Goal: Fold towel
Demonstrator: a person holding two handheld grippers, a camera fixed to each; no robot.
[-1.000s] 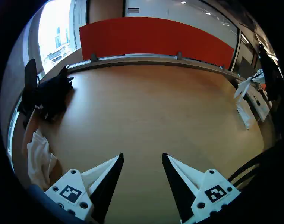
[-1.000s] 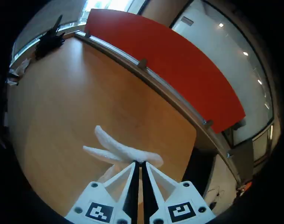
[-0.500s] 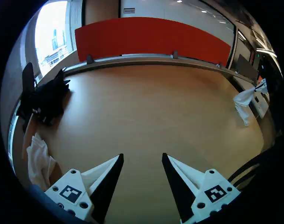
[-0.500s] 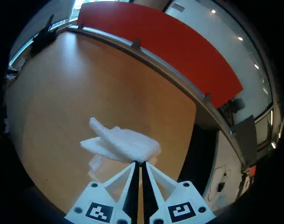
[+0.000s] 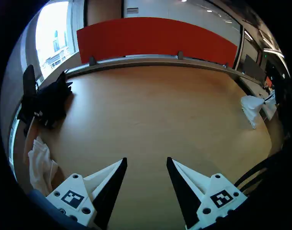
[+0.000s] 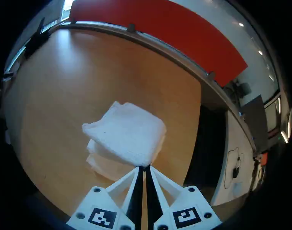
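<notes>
The wide light wooden tabletop (image 5: 153,111) lies mostly bare across the middle, which I judge leaves working room for spreading and folding. A red curved partition panel (image 5: 157,38) stands along its far edge at 12 o'clock in the left gripper view. At 9 o'clock sits a black bundle (image 5: 50,99), and at 8 o'clock a white crumpled cloth (image 5: 40,166), both pushed to the rim, out of the way.

The white terry towel (image 6: 125,136) hangs from the right tongs (image 6: 145,168), whose two fingers are pressed together on one corner of it. In the right gripper view it spreads from the tips toward 11 o'clock, thick and nubbly, bunched in several loose layers with a paler layer sagging beneath. Whether its lower edge touches the wood, I cannot tell. Pinching a corner likely lets the cloth drop open under its own weight.

The left tongs (image 5: 146,159) stand spread apart, gripping nothing, low over the wood, probably waiting to take a second corner; from there the towel sits far off at 3 o'clock
</notes>
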